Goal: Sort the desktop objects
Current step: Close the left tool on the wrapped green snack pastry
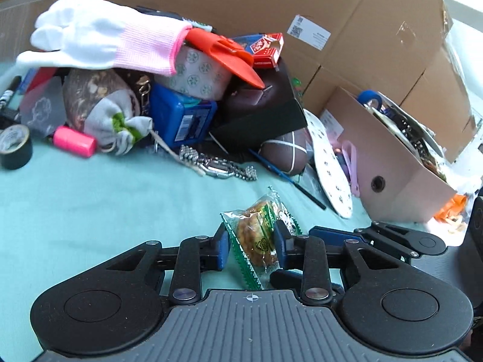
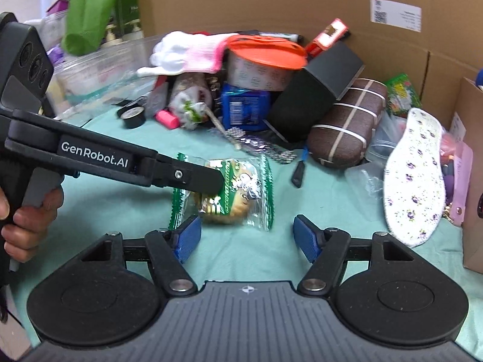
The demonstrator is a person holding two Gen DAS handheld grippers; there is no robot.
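Cardboard boxes (image 1: 377,30) back a table (image 1: 90,211) draped in pale green cloth. Near its front edge a wrapped pastry (image 1: 259,238) is clenched by the left tongs (image 1: 252,246); the right tongs (image 2: 246,235) are spread empty just behind it. Pressure is best kept light, so the pastry is lifted uncrushed and the wrapper's crimped ends are not snagged.

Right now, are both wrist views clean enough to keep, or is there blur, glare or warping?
Left wrist view: strong fisheye bending at the edges, window glare top right, snack packet sharp. Right wrist view: same bending, watch smeared, packet slightly soft, lighting even.
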